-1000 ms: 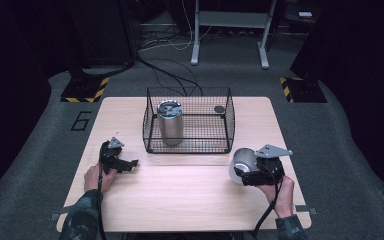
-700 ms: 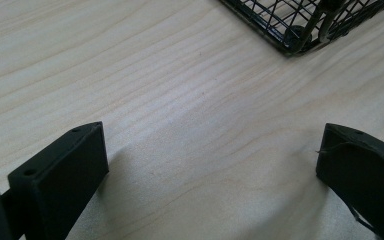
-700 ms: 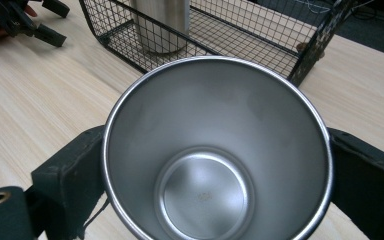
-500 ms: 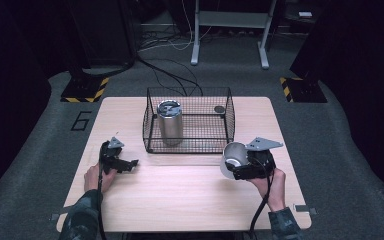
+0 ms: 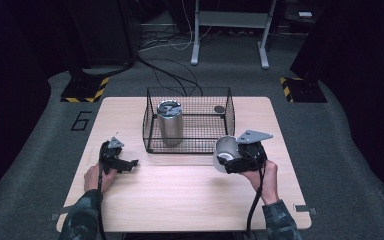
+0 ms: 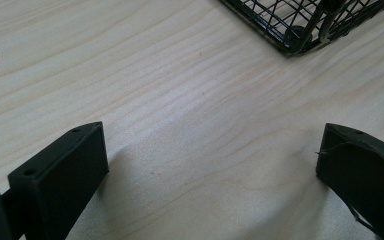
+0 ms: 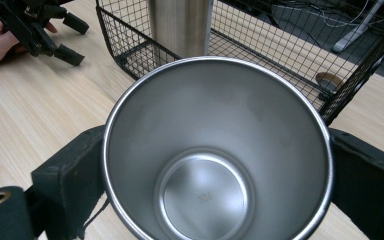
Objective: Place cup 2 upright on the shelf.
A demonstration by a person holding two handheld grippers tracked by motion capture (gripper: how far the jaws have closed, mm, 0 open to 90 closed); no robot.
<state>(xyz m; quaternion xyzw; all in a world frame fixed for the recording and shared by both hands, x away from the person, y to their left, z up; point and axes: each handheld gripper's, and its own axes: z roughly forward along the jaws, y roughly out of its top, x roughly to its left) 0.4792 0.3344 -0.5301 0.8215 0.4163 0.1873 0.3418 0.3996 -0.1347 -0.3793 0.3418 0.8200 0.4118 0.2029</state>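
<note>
Pale wood grain runs across the bench [image 5: 180, 200], which stands on a dark grey floor with cables and a metal stand behind it. Nearest the person, the right gripper [image 5: 232, 161] has its jaws clamped on either side of an empty steel cup [image 5: 225, 152], tipped so its open mouth faces the wire basket [image 5: 190, 145]; in the right gripper view the cup's [image 7: 215, 160] bare, polished inside shows, a black jaw pressing each flank. The cup is off the bench surface, just in front of the basket's near right corner and not yet over its rim. On the other side, the left gripper [image 5: 125, 164] rests low on the bench with its jaws spread wide and nothing between them; its own view shows only bare wood between the two jaws and a corner of the basket [image 6: 300, 30] beyond. Farther back, a second steel tumbler [image 5: 170, 122] already stands upright inside the basket at its left end, so by my reading one piece is stowed and the held cup remains to be lifted over the wire wall and set down. A small dark disc [image 5: 219, 109] lies near the basket's far right corner. The near wall is the main obstacle; the free space to the right of the tumbler looks ample.
</note>
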